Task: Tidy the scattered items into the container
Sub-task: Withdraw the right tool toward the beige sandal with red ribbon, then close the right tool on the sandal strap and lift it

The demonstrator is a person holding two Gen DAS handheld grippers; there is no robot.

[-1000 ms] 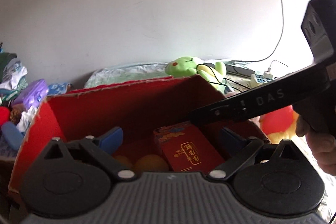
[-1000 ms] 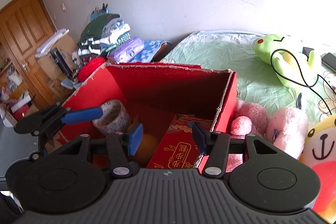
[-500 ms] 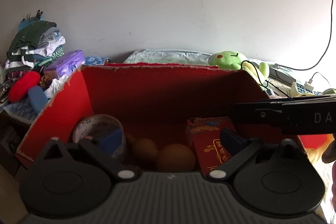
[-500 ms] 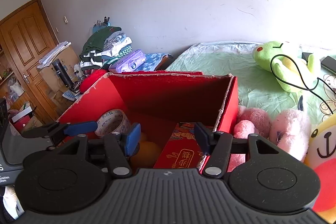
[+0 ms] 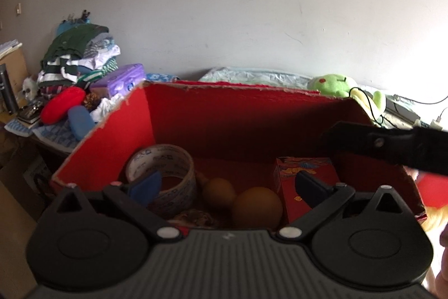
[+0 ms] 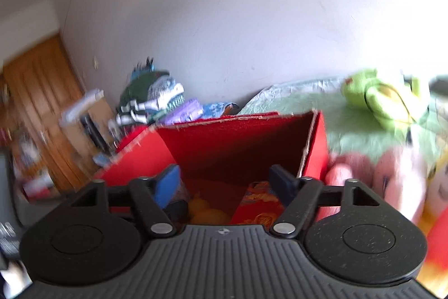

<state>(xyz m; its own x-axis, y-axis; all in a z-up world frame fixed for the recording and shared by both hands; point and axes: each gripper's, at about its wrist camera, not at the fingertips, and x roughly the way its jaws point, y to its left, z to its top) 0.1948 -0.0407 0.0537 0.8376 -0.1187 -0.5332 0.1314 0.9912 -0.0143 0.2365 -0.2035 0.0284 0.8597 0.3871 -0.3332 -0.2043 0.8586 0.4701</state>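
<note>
An open red cardboard box (image 5: 238,119) fills the left wrist view. Inside it lie a roll of clear tape (image 5: 165,173), two orange round fruits (image 5: 256,208) and a red printed packet (image 5: 305,175). My left gripper (image 5: 229,185) hangs over the box's near edge, open, with nothing pinched between its fingers. From the right, a black finger of the other gripper (image 5: 392,147) reaches across the box's rim. The right wrist view is blurred; my right gripper (image 6: 224,184) hovers over the same box (image 6: 238,139), its jaws opening with nothing between them, above the packet (image 6: 260,206).
Beside the box on the right lie pink plush toys (image 6: 392,175) and a green plush (image 5: 336,87) on the bed. To the left are a pile of folded clothes (image 5: 78,58), a purple pack (image 5: 120,79) and a wooden door (image 6: 36,102). A white wall stands behind.
The left view swung left and levelled, which brought the tape roll and the box's left wall into sight. My right gripper's jaws widened, and it dipped closer to the box.
</note>
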